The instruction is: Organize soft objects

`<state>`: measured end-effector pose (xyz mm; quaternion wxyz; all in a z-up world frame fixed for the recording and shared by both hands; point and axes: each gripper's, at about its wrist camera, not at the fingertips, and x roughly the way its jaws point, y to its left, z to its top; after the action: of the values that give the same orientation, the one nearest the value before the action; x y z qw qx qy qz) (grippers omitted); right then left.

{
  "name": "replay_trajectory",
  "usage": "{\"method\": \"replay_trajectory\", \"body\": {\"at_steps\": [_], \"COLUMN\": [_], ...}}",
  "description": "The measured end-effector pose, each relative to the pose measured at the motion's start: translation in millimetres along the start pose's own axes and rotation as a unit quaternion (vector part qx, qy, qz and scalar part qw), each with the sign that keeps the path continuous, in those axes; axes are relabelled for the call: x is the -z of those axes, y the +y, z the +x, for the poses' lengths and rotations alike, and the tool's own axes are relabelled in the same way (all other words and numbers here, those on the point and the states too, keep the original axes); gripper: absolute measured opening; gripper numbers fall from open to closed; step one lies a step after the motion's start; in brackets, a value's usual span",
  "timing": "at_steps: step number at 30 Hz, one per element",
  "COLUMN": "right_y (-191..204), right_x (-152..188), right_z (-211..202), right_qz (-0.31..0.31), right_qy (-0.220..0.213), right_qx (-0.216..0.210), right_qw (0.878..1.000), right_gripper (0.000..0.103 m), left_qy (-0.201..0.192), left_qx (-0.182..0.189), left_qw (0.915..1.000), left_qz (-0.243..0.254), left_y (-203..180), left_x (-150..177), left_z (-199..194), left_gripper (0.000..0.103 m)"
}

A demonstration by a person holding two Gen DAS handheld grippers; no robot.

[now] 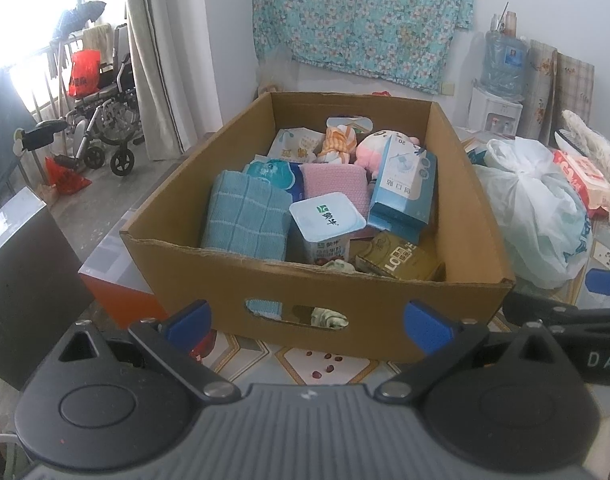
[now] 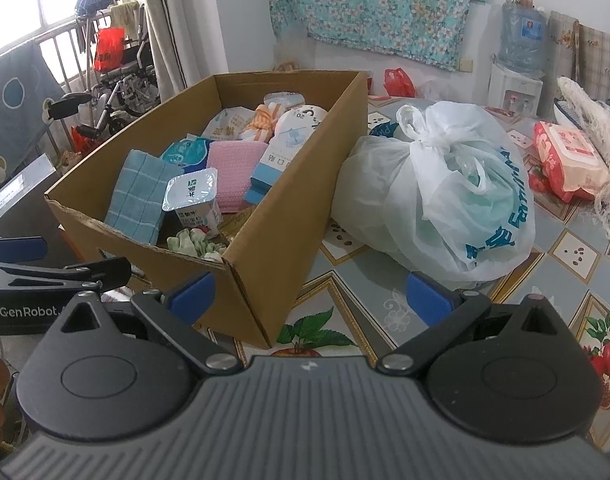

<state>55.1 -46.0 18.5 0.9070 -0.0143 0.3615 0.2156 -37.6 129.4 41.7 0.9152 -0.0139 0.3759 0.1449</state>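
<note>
L gripper [image 1: 308, 322]: fingers spread wide, nothing between them; cardboard box [image 1: 265, 280] sits just ahead on the table [image 2: 565, 256], near wall centred betw. the tips. R gripper [image 2: 310, 294]: also spread, empty, box corner ahead-left, white plastic bag [image 2: 445, 192] ahead-right. In box: blue cloth [image 1: 247, 216], pink cloth [image 1: 333, 184], plush toy [image 1: 379, 146], yogurt cup [image 1: 327, 220], cartons. Greenish fabric [image 2: 193, 244] at box front partly hidden by wall; can't ID it.

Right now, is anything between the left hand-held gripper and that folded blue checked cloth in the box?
Yes: the cardboard box's near wall stands between the open left hand-held gripper and the folded blue checked cloth.
</note>
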Motion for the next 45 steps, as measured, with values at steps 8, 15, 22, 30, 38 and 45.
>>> {"method": "replay_trajectory", "body": {"at_steps": [8, 15, 22, 30, 38, 45], "right_y": [0.4, 1.1, 1.2, 0.8, 0.8, 0.1], "right_x": [0.3, 0.1, 0.0, 0.4, 0.3, -0.4], "right_z": [0.1, 0.4, 0.5, 2.3, 5.9, 6.9], "right_qz": [-0.002, -0.003, -0.002, 0.000, -0.001, -0.001], "right_qy": [0.000, 0.000, 0.001, 0.005, 0.007, 0.008], "right_qx": [0.000, 0.000, 0.000, -0.003, -0.004, -0.005], "right_qw": [1.000, 1.000, 1.000, 1.000, 1.000, 1.000], "right_gripper": [0.102, 0.102, 0.102, 0.102, 0.102, 0.102], "left_qy": [0.000, 0.000, 0.000, 0.003, 0.007, 0.006], "left_qx": [-0.001, -0.001, 0.000, -0.005, -0.006, -0.005], "left_qw": [1.0000, 1.0000, 1.0000, 1.0000, 1.0000, 1.0000], "left_qz": [0.000, 0.000, 0.000, 0.001, 0.001, 0.000], "left_y": [1.1, 1.3, 1.5, 3.1, 3.0, 3.4], "left_x": [0.4, 0.2, 0.1, 2.1, 1.4, 0.4], "left_z": [0.5, 0.6, 0.7, 1.6, 3.7, 4.2], "left_gripper": [0.103, 0.103, 0.103, 0.103, 0.103, 0.103]}}
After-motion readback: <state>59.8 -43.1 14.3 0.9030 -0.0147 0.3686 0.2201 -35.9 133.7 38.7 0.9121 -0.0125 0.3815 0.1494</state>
